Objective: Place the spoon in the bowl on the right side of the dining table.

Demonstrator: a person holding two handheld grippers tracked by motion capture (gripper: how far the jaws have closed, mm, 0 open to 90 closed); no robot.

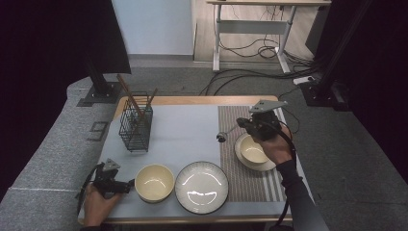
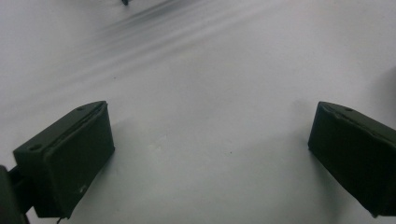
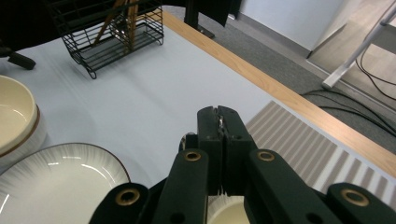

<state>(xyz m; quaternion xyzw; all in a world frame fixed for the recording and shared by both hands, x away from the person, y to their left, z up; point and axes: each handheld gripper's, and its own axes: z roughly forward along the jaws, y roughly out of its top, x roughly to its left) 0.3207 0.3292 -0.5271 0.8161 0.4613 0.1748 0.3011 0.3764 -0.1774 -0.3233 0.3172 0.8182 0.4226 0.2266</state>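
Note:
My right gripper (image 1: 242,124) hangs above the striped placemat (image 1: 235,173), shut on the handle of a thin metal spoon (image 1: 223,136) whose round end points left and down. In the right gripper view the jaws (image 3: 219,116) are pressed together with a sliver of metal (image 3: 219,123) between them. Just below it sits a cream bowl on a saucer (image 1: 252,151). My left gripper (image 1: 128,183) rests low at the front left, open, its fingers (image 2: 70,154) spread wide over the bare pale mat (image 2: 210,93). It is beside a second cream bowl (image 1: 154,182).
A ribbed white plate (image 1: 201,186) lies at the front centre. A black wire basket (image 1: 135,127) holding chopsticks stands at the back left. The wooden table edge (image 1: 202,100) runs along the back. Cables lie on the floor beyond.

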